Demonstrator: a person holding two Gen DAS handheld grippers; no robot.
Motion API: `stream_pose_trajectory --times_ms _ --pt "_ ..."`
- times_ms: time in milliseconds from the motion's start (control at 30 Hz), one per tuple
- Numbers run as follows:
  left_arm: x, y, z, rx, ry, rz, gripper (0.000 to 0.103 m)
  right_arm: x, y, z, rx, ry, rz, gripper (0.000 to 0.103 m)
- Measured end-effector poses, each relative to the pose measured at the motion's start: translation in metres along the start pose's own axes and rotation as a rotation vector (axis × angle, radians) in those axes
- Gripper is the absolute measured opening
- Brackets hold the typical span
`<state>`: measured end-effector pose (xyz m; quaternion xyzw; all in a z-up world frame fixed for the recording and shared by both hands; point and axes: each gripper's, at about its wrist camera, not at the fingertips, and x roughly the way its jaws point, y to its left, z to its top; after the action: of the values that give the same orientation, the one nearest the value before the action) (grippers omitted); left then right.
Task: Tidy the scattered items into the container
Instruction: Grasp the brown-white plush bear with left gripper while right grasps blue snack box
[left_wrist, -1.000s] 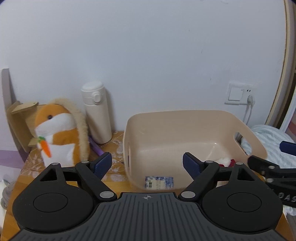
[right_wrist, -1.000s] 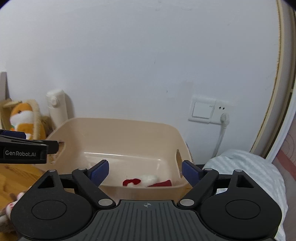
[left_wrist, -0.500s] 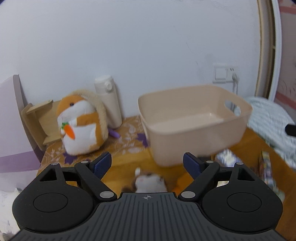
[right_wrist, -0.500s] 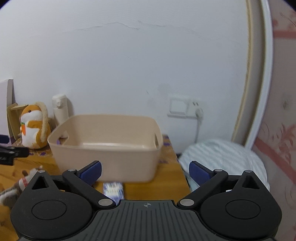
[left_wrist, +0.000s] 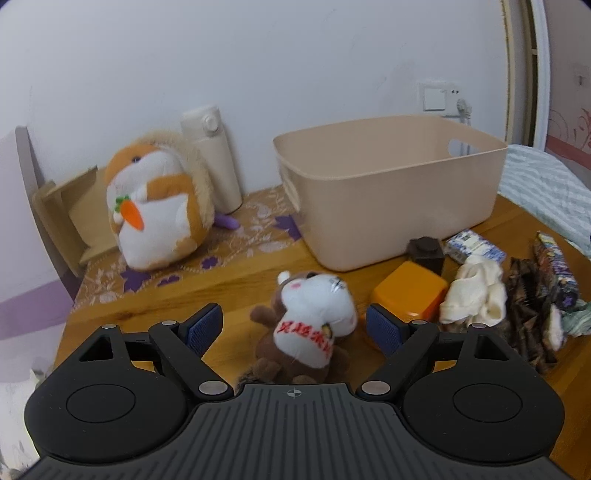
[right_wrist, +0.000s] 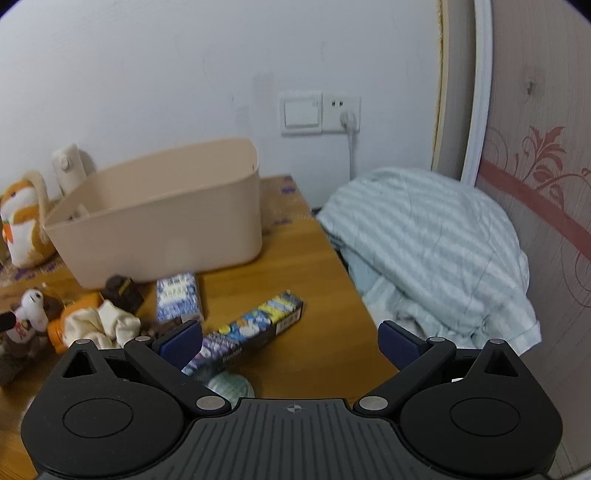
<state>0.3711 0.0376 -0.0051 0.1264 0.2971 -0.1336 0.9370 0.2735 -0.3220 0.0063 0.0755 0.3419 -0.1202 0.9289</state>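
Now our left jaws (left_wrist: 293, 326) gape empty, squirrel plush (left_wrist: 308, 325) between them; right jaws (right_wrist: 290, 343) gape, long box (right_wrist: 245, 334) by the left pad.

The container (left_wrist: 399, 206) is smooth matt beige plastic; the table (right_wrist: 295, 266) is warm varnished wood — the small plush toy (left_wrist: 314, 325) fuzzy cloth, the long box (right_wrist: 255, 332) glossy printed card.
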Motion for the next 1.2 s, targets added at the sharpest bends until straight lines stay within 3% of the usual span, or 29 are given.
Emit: stream_pose_trajectory --times_ms 200,400,600,933,1033,1100,1133,1200 --pt "0.019 0.016 -0.01 -0.022 0.03 -0.003 0.086 0.022 0.007 -0.004 0.025 0.044 0.007 0.102" --pt "0.033 0.027 -0.016 -0.052 0.046 -0.093 0.086 0.044 0.003 -0.003 0.089 0.088 -0.031 0.1" --pt "0.048 0.02 -0.017 -0.002 0.056 -0.125 0.086 0.063 -0.007 0.001 0.201 0.143 0.002 0.098" --pt "0.067 0.011 -0.019 0.016 0.074 -0.159 0.086 0.078 0.009 0.004 0.199 0.185 0.035 0.095" --pt "0.069 0.011 -0.018 0.014 0.075 -0.157 0.085 0.083 0.013 0.005 0.193 0.201 0.044 0.09" --pt "0.07 0.011 -0.018 0.013 0.086 -0.162 0.077 0.086 0.016 0.004 0.188 0.214 0.046 0.079" --pt "0.071 0.011 -0.018 0.011 0.093 -0.173 0.071 0.087 0.017 0.003 0.182 0.216 0.046 0.079" --pt "0.072 0.009 -0.018 0.015 0.101 -0.179 0.069 0.085 0.019 0.003 0.16 0.211 0.041 0.069"
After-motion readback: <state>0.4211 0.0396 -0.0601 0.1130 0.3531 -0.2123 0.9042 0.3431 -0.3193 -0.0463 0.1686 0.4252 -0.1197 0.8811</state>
